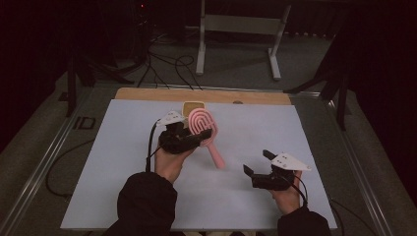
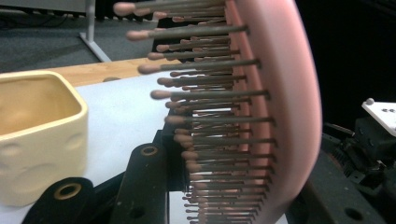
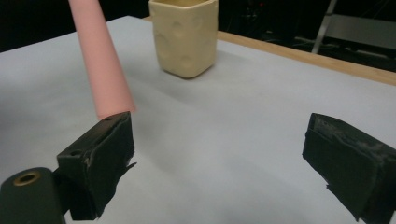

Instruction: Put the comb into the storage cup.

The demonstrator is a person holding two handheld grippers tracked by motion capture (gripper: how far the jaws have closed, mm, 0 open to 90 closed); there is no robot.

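Your left gripper (image 1: 196,132) clamps the pink hairbrush (image 1: 205,129); your right gripper (image 1: 259,163) is spread wide, holding nothing.

"ID" on the floor (image 1: 84,123) left of table (image 1: 123,162)

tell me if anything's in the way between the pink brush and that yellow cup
Nothing visible is. The left gripper holds the pink hairbrush by its head just in front of the yellow cup, with bare white mat between them. The right gripper waits open, off to the side.
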